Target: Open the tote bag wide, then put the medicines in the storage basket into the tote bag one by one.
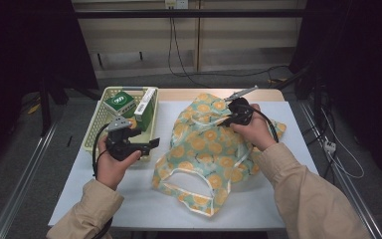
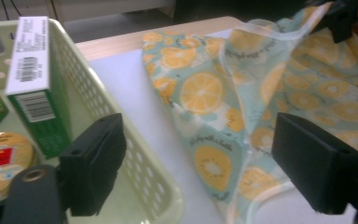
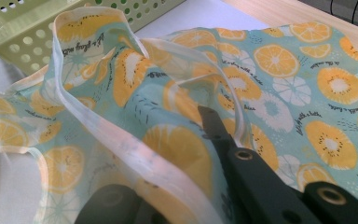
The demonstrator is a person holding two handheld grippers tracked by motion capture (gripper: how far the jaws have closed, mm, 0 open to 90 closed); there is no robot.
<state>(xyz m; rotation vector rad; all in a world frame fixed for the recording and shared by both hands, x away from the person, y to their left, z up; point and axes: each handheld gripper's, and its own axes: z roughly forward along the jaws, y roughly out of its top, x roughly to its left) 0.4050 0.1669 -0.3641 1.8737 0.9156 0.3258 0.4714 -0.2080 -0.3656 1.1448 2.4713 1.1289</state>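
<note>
Wide left fingers [image 2: 200,172], right fingers [image 3: 214,154] pinching bag [image 1: 204,149], white tabletop [image 1: 139,199], dark room.

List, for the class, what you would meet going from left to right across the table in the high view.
Pale green basket holding a green box → left claw → orange-print bag → right claw, gripping the bag's fabric.

Tan sleeves [image 1: 298,189] on both forearms; each black hand-held gripper [image 1: 129,142] trails a black cable [image 1: 97,149], left topped by a grey plate [image 1: 119,123]
</note>
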